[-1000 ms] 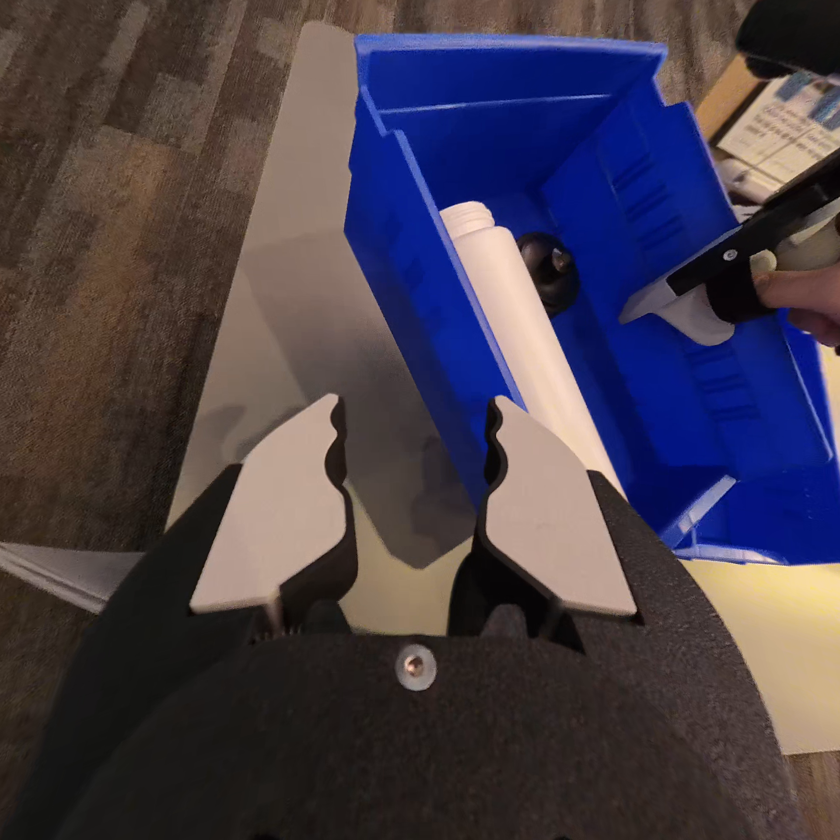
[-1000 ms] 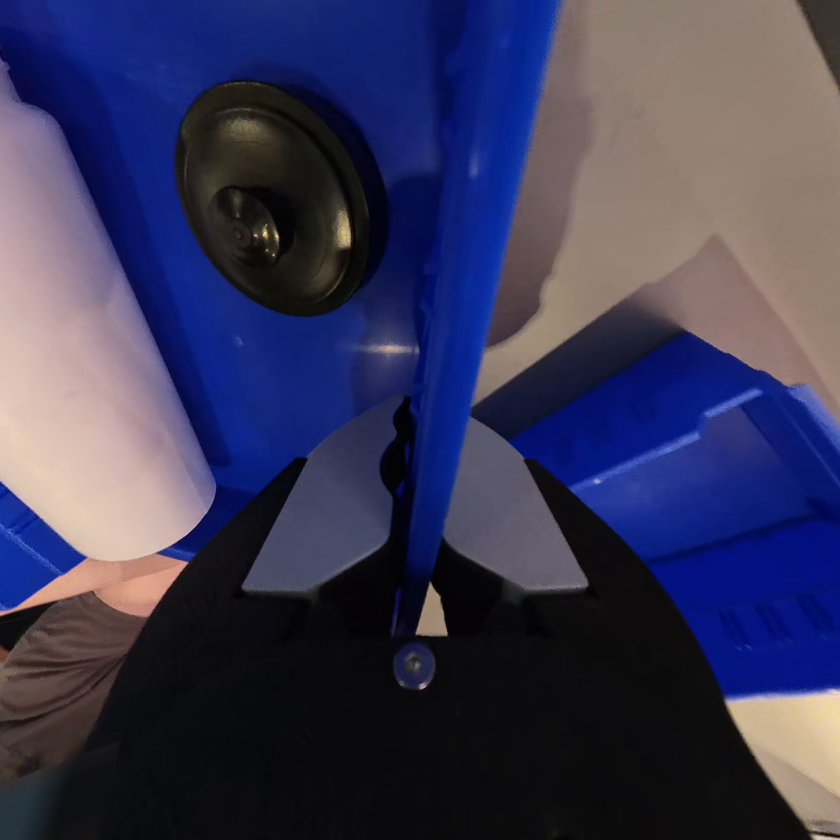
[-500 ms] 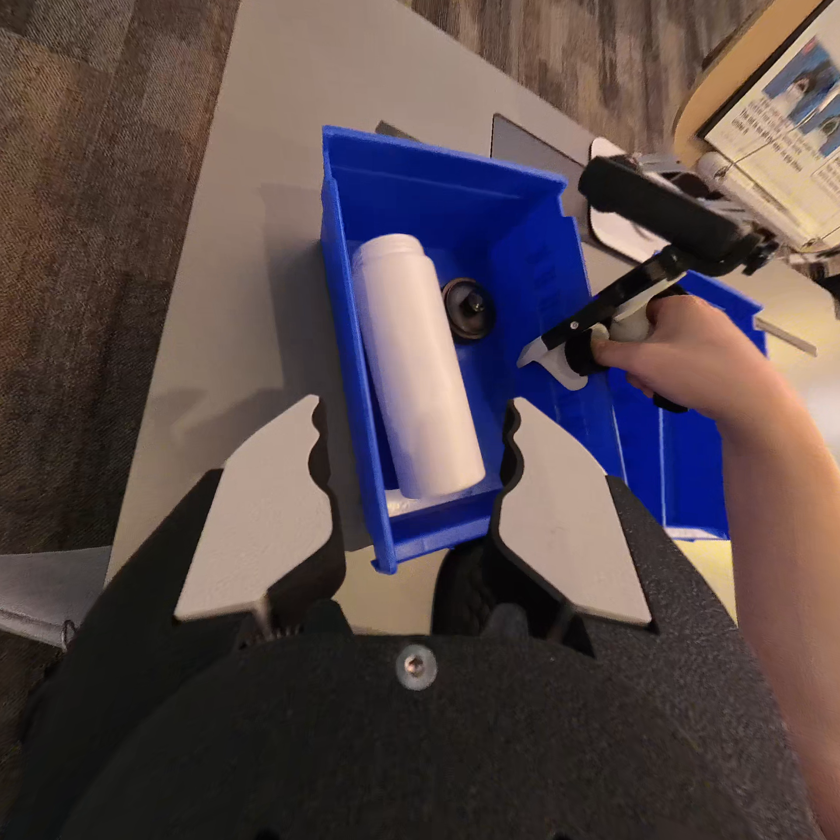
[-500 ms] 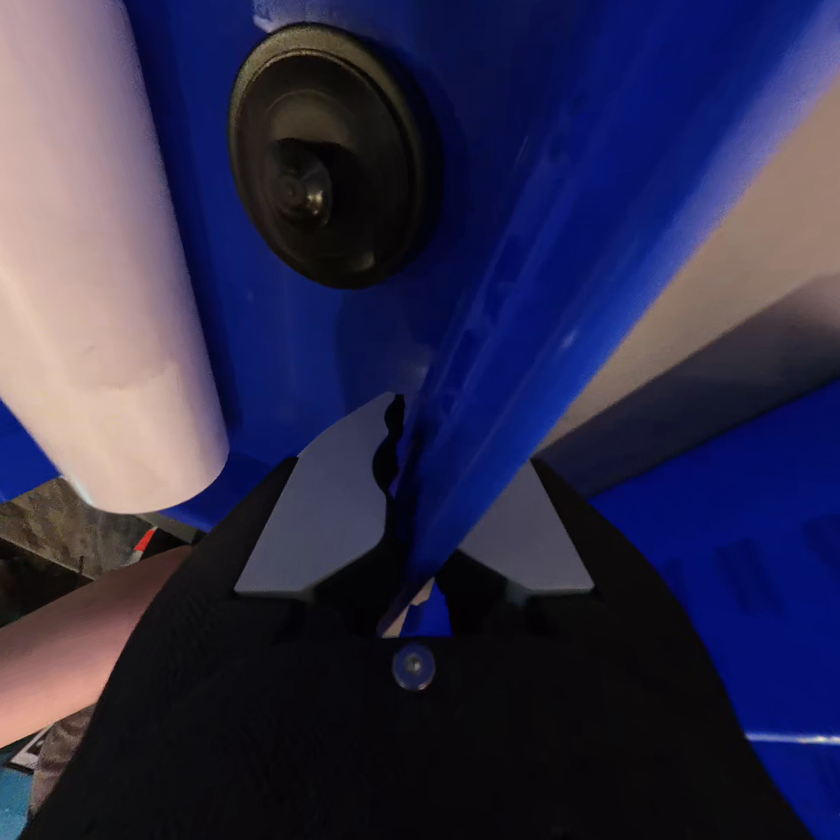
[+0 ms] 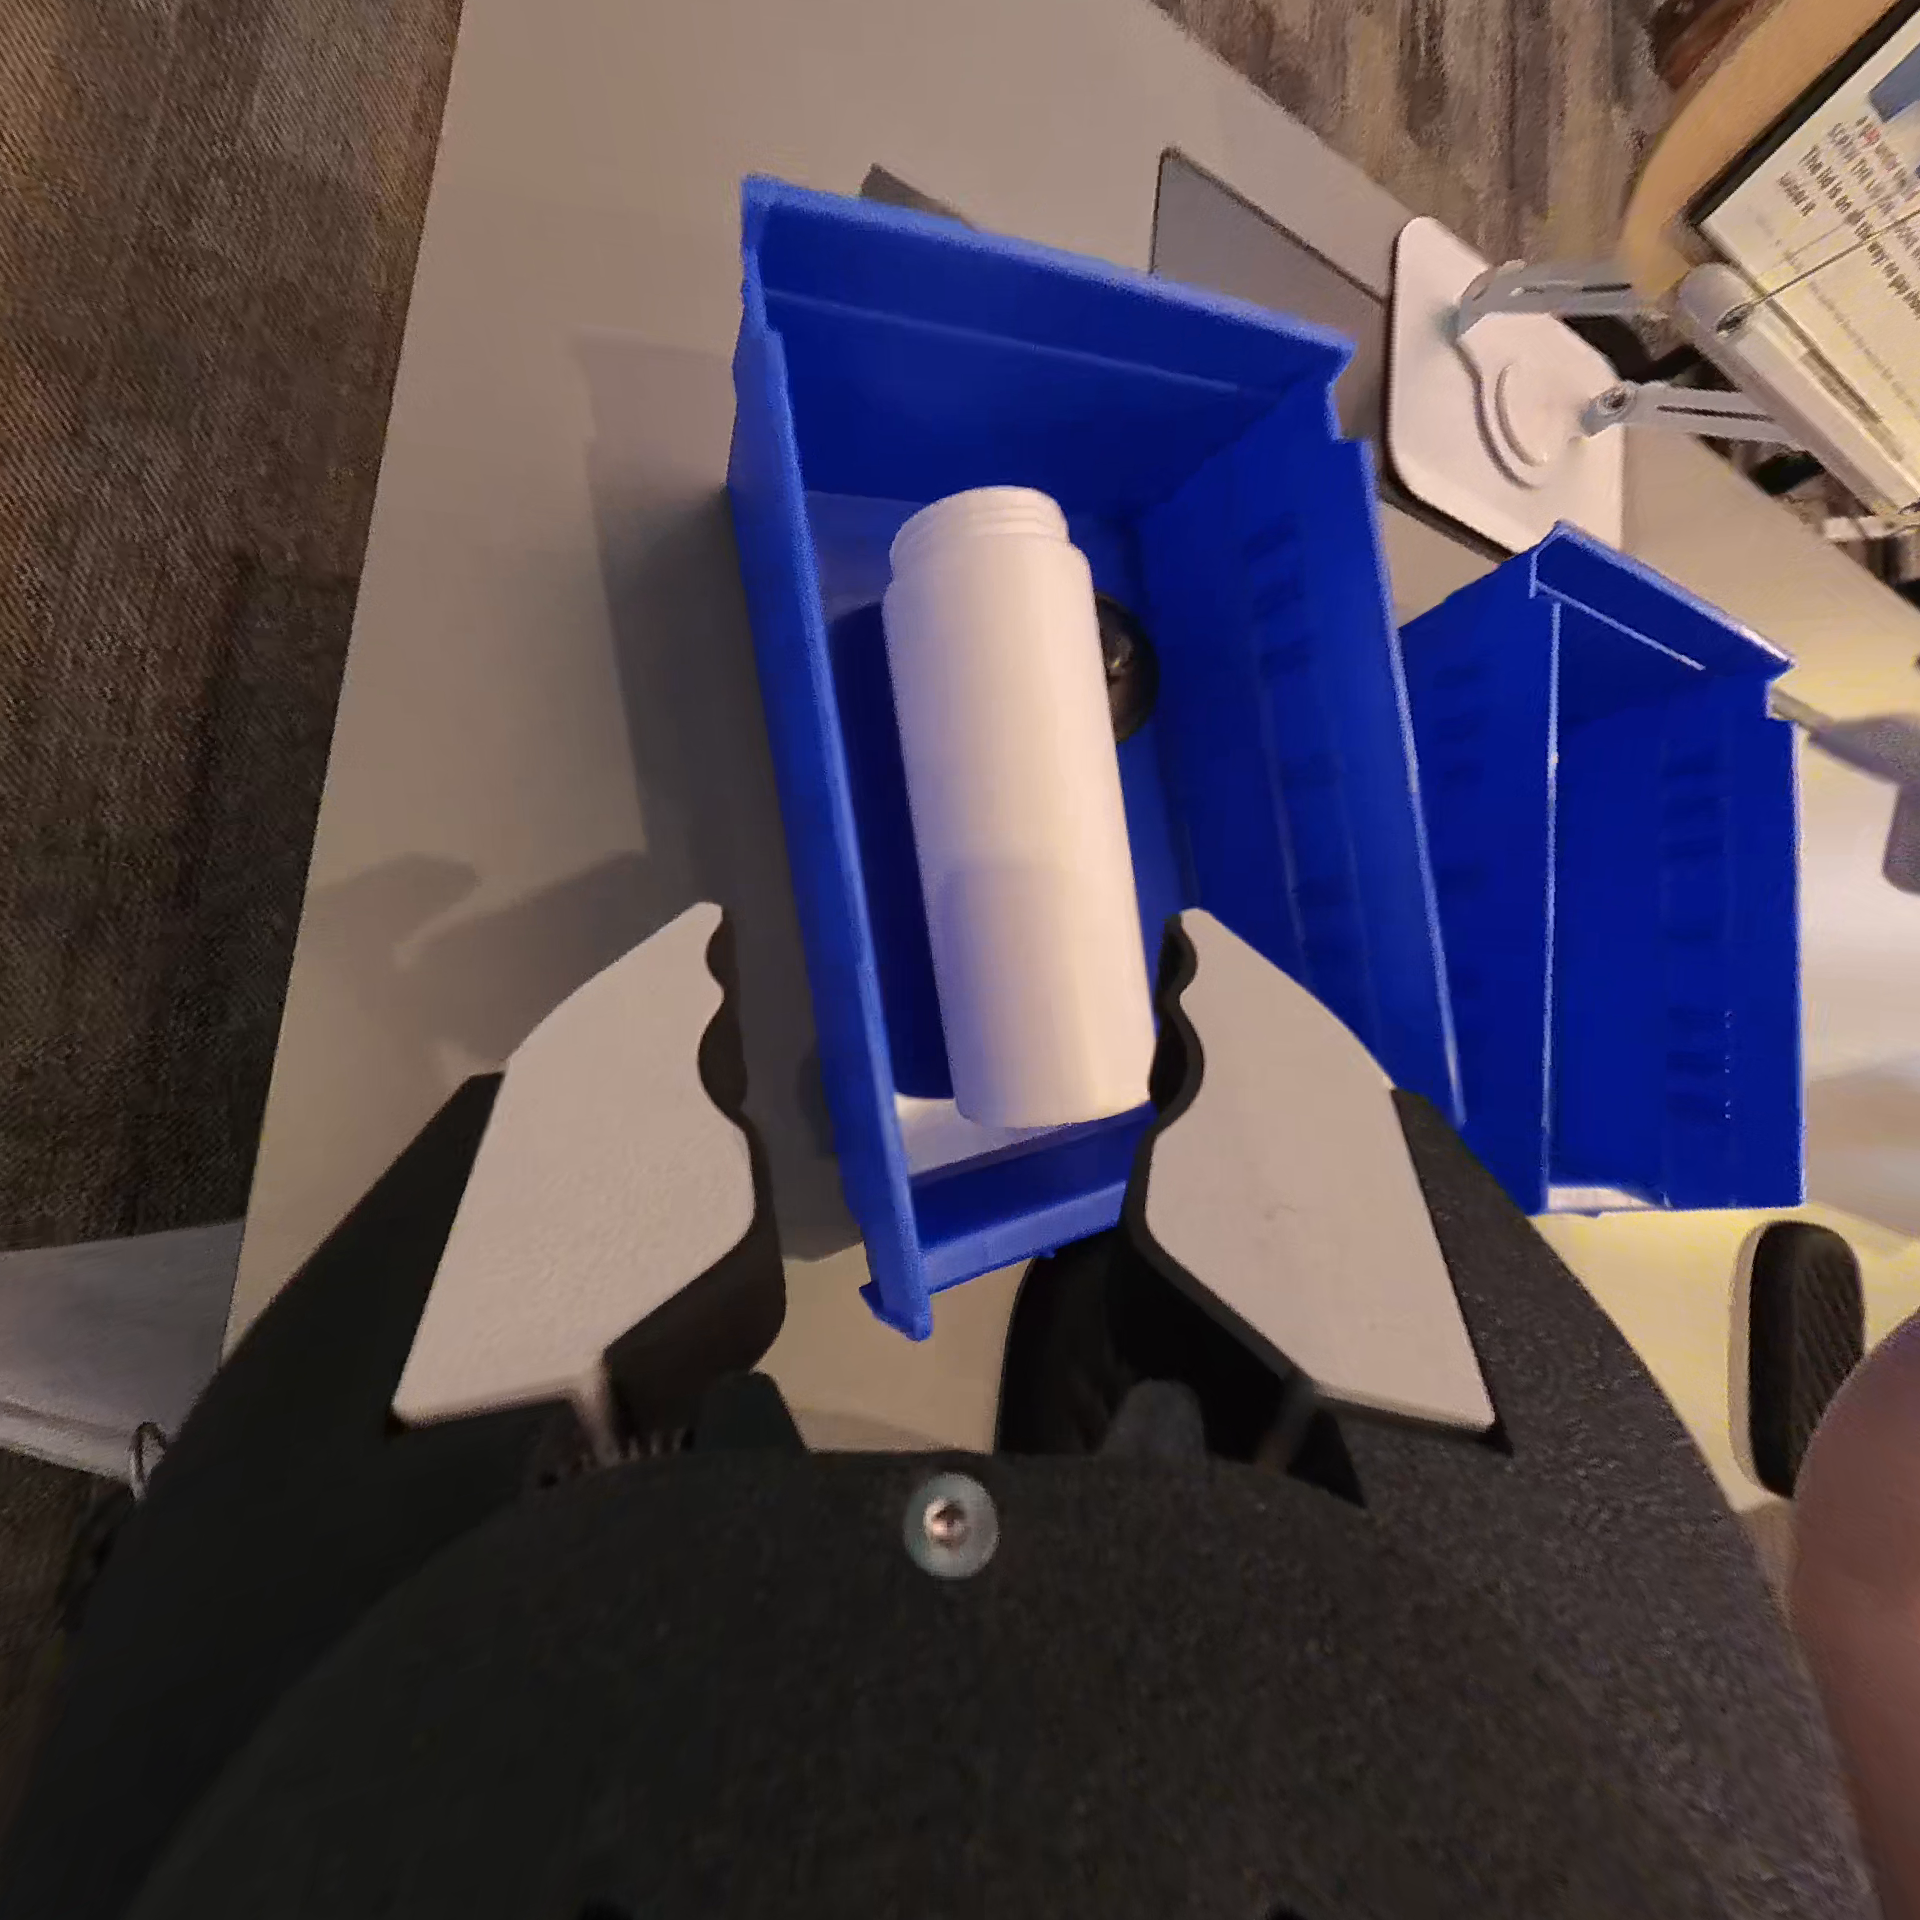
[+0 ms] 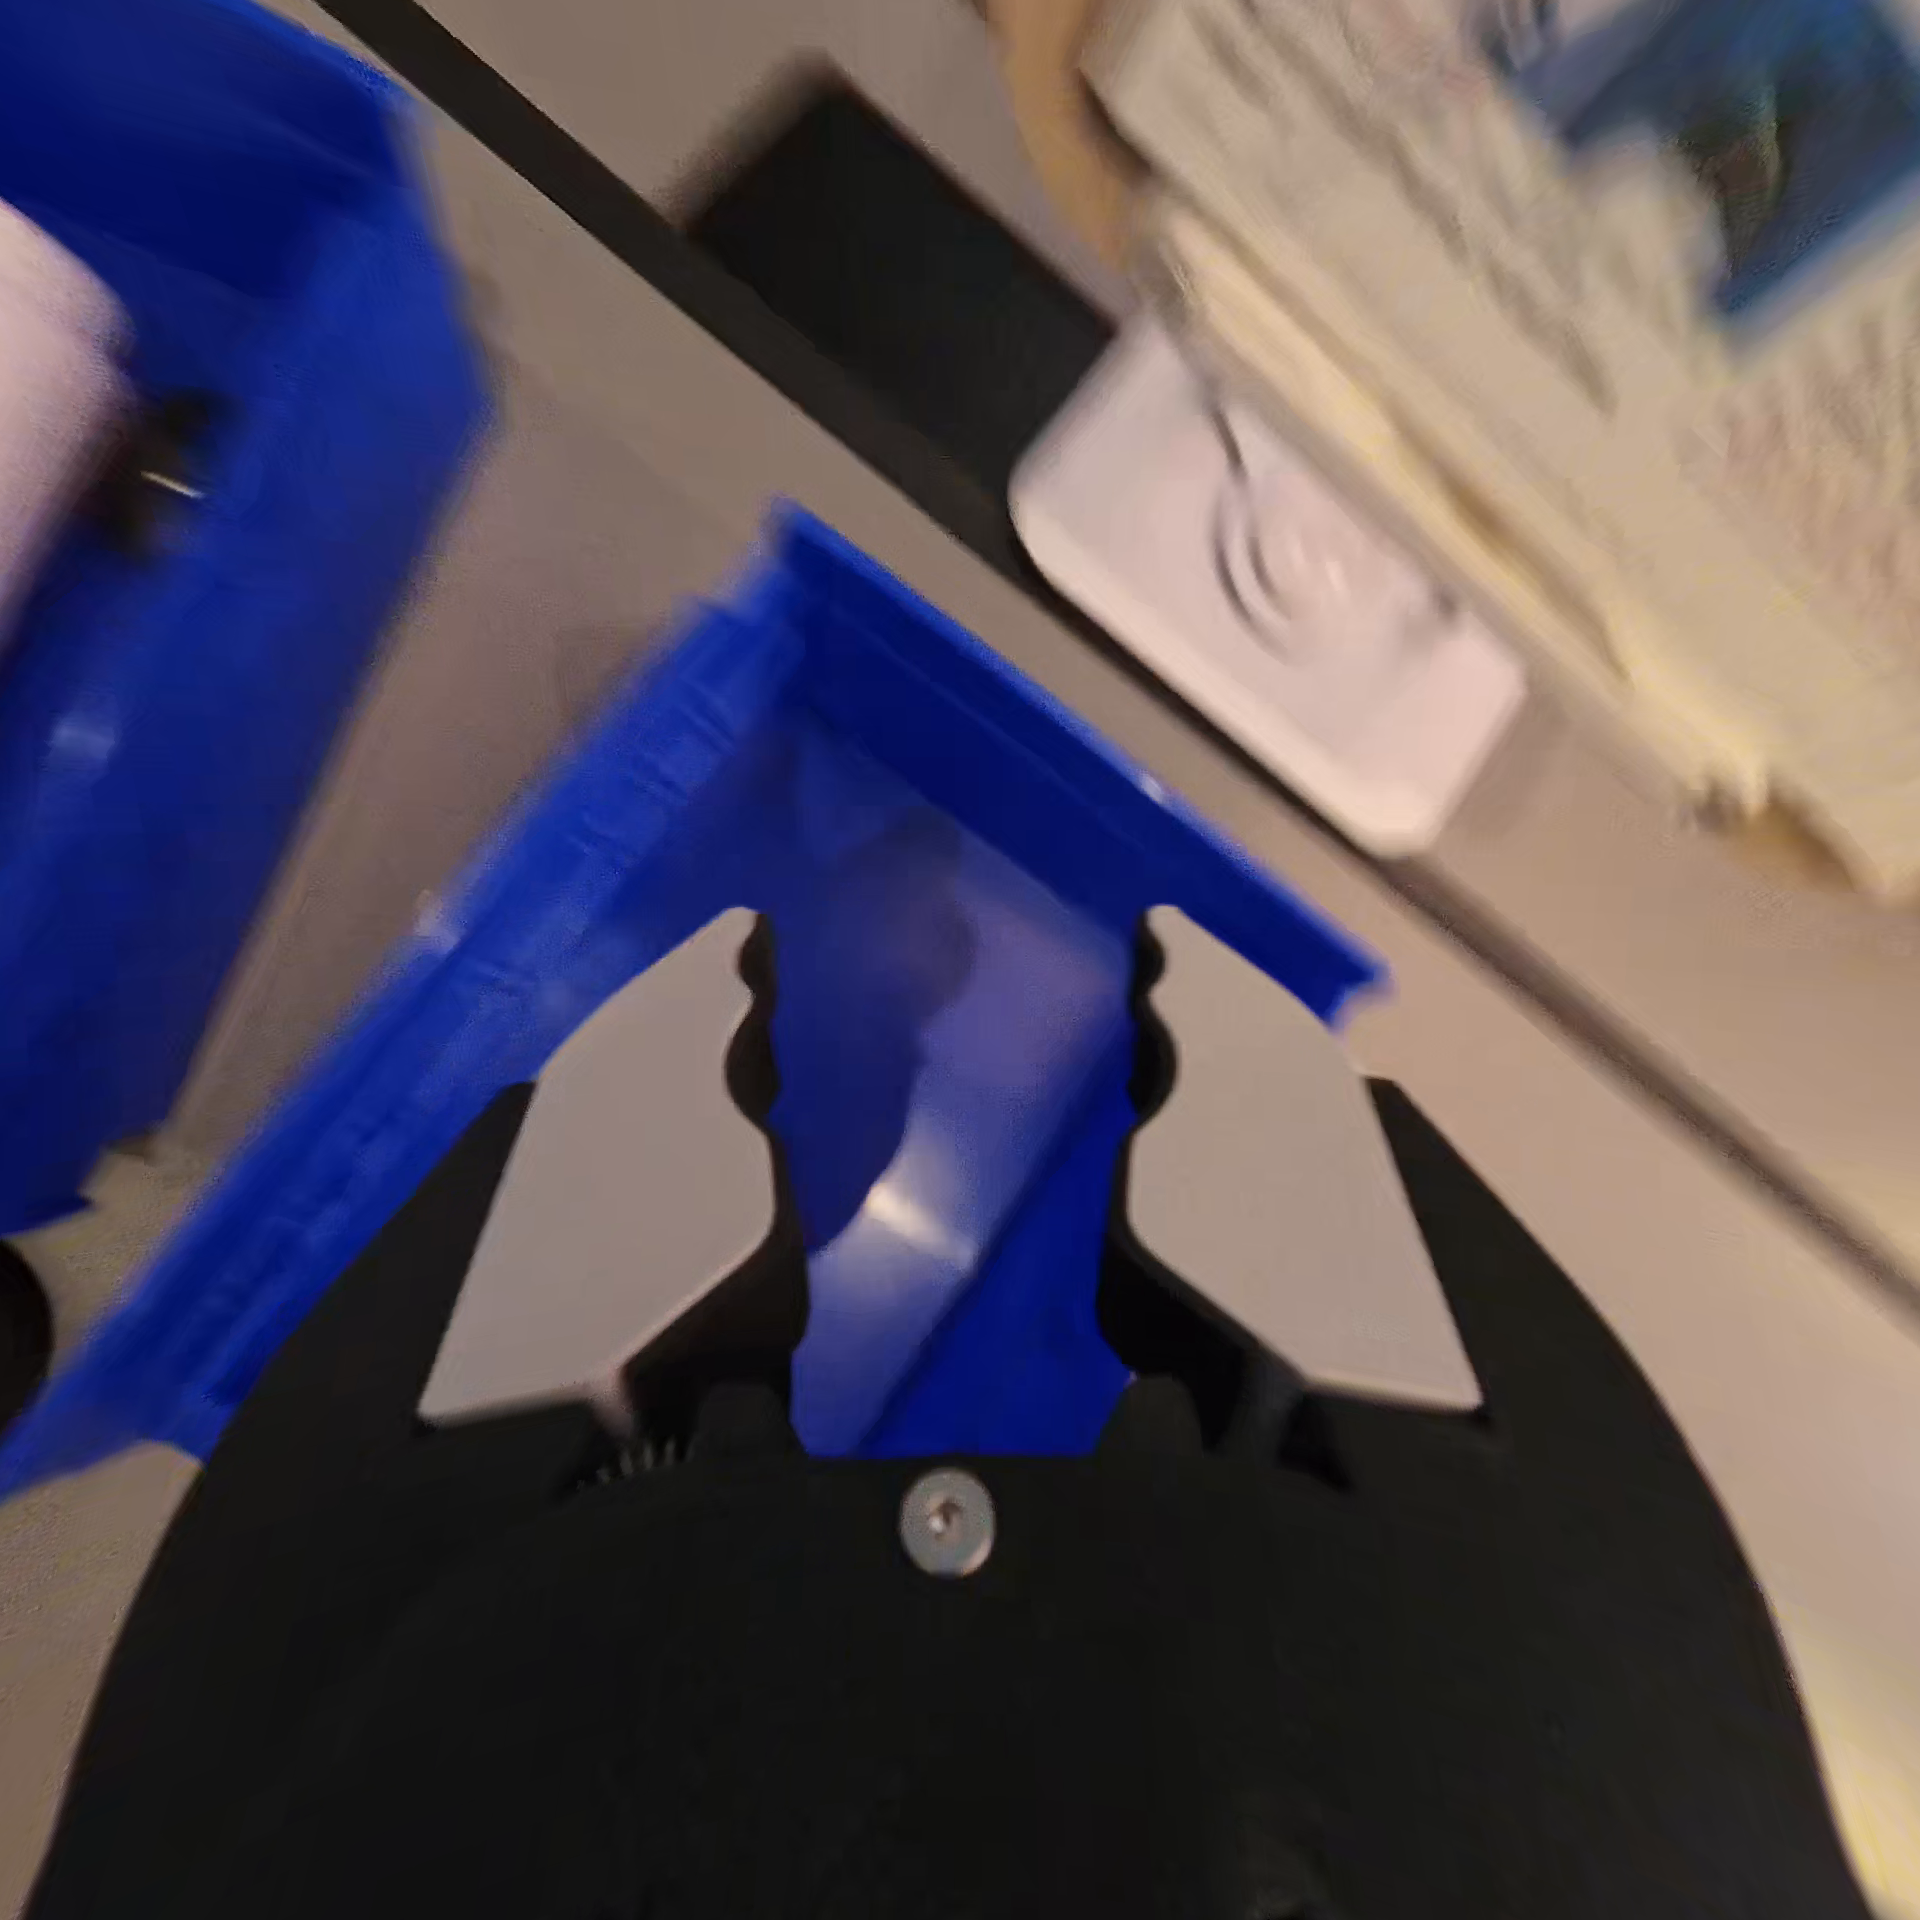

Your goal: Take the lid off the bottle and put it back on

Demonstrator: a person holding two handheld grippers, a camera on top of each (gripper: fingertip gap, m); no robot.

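Observation:
A white bottle (image 5: 1013, 810) lies on its side in a blue bin (image 5: 790, 727), with its bare threaded neck at the far end and no lid on it. The black lid (image 5: 1127, 665) lies in the bin just right of the bottle, mostly hidden behind it. My left gripper (image 5: 945, 920) is open and holds nothing; it hovers over the near end of the bin. My right gripper (image 6: 951, 914) is open and empty over a second blue bin (image 6: 935, 727). The right wrist view is blurred; the first bin (image 6: 260, 520) and the bottle (image 6: 52, 395) show at its left edge.
The second blue bin (image 5: 1662, 883) stands right of the first on the grey table (image 5: 520, 520). A white stand base (image 5: 1496, 416) and a printed sheet (image 5: 1818, 208) lie at the far right. Dark carpet (image 5: 156, 520) lies beyond the table's left edge.
My right gripper was shut on the first bin's side wall; it has let go, opened wide and swung right over the second bin. My left gripper opened wider and pulled back above the bin.

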